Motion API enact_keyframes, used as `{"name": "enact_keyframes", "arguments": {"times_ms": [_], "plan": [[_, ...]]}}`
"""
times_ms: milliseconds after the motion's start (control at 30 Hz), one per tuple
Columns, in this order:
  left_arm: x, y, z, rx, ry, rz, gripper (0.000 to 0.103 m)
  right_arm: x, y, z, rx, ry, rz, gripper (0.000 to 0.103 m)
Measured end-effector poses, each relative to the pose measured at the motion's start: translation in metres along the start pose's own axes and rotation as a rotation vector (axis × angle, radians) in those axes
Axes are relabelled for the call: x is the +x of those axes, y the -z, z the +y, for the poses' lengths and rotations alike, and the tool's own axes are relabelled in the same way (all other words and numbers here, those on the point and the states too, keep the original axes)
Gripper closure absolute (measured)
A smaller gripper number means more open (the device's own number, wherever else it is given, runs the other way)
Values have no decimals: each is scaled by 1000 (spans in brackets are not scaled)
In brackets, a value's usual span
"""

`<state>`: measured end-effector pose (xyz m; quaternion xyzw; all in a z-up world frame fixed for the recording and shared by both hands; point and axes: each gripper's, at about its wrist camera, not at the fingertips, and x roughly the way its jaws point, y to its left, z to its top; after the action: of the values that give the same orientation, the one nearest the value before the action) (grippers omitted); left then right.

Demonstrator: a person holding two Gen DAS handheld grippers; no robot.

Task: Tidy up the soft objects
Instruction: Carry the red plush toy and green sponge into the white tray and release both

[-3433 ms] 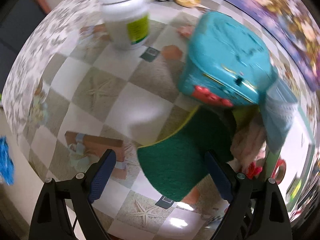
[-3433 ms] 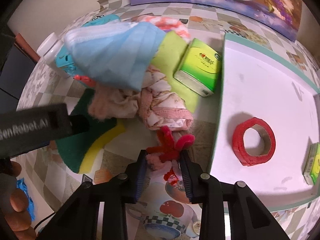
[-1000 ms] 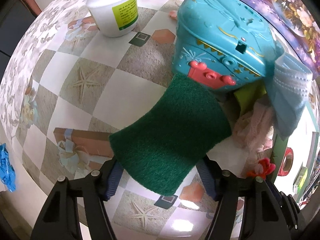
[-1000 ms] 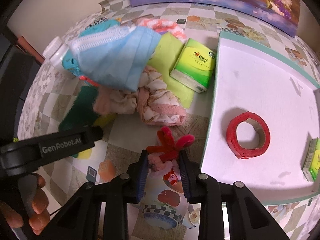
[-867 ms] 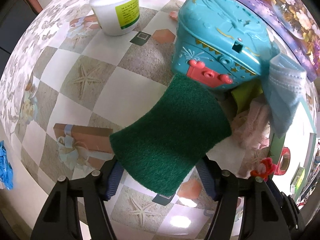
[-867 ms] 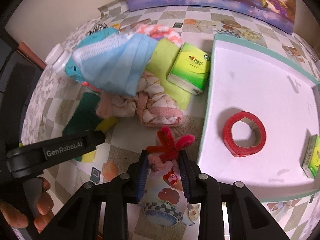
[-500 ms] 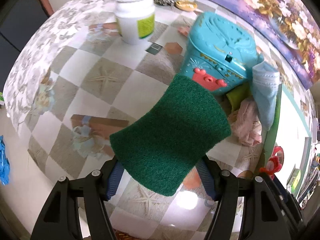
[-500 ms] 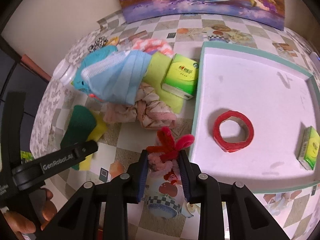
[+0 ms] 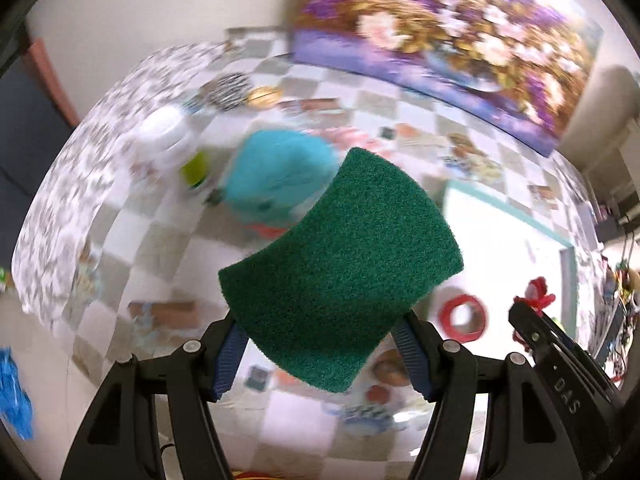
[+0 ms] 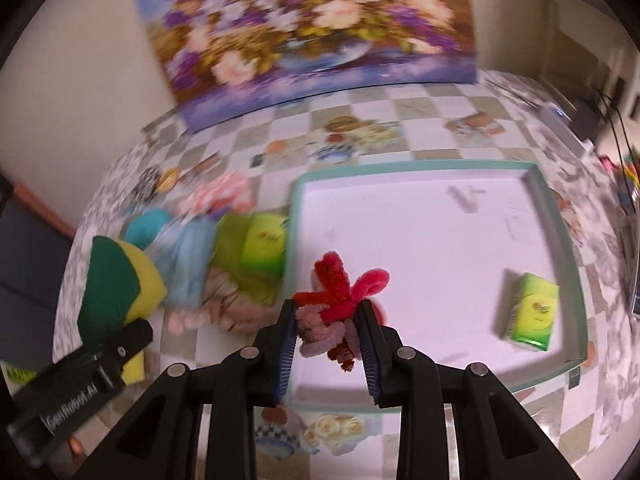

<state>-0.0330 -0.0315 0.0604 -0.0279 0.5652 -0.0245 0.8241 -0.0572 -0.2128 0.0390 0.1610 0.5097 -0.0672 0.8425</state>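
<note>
My left gripper [image 9: 320,344] is shut on a green and yellow sponge [image 9: 340,264] and holds it high above the table; the sponge also shows in the right wrist view [image 10: 116,284]. My right gripper [image 10: 328,332] is shut on a red and pink pipe-cleaner toy [image 10: 336,296], held above the near left edge of the white tray [image 10: 432,168]. A pile of soft things lies left of the tray: a blue face mask [image 10: 188,252], pink cloth [image 10: 208,316] and a lime cloth [image 10: 230,240].
The tray holds a green tissue pack [image 10: 534,312] and a red tape roll [image 9: 464,318]. Another green tissue pack [image 10: 264,244], a teal toy case [image 9: 276,178] and a white bottle [image 9: 168,140] stand left of the tray. A flower painting [image 10: 312,24] leans on the wall.
Both grippers rose sharply with their loads. The sponge is now well clear of the table. The right gripper moved right, over the tray's edge. The views are blurred by motion.
</note>
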Motion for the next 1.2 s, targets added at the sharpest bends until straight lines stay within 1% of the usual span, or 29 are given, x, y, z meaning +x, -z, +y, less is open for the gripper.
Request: {"name": "enact_keyframes", "arguments": {"times_ms": [33,167,267,333,400,467,533,667,800,833,933,967,1000,1033,1067,1100,1167,1200], "plan": [[0,-4,-8,13,5,-1,33,-2,-5,-8,23,5,-1,71],[7,-23,-44,66,20,7,33,-3,-30,-43,128,74,-5,71],[19,-35,-73,96,43,14,33,0,-43,-67,214,89,-12,71],[28,-41,-88,110,51,11,33,6,-48,-81,246,110,-19,71],[38,-46,-102,119,49,13,33,10,-50,-92,266,135,-13,71],[51,-48,-112,131,28,21,33,15,-52,-112,309,171,-6,71],[63,-48,-122,141,18,37,33,15,-53,-127,337,194,-9,71],[81,-45,-132,146,66,85,33,15,-51,-157,384,271,-7,71],[86,-42,-138,147,125,102,32,19,-50,-167,403,265,3,71],[86,-42,-138,146,139,103,32,20,-49,-168,404,264,5,69],[85,-42,-137,149,161,99,29,21,-49,-165,396,268,6,69],[84,-42,-136,149,165,93,26,21,-49,-163,389,266,8,67],[83,-42,-136,148,164,91,24,21,-49,-162,384,263,8,61],[82,-42,-135,147,161,87,18,21,-49,-160,380,261,7,50],[82,-42,-134,147,156,82,16,20,-49,-158,374,262,4,45],[81,-43,-133,145,154,78,16,20,-49,-157,372,263,2,40],[80,-43,-132,148,157,70,15,19,-48,-155,364,264,1,39],[79,-43,-132,147,162,69,15,19,-48,-155,362,264,2,36]]}}
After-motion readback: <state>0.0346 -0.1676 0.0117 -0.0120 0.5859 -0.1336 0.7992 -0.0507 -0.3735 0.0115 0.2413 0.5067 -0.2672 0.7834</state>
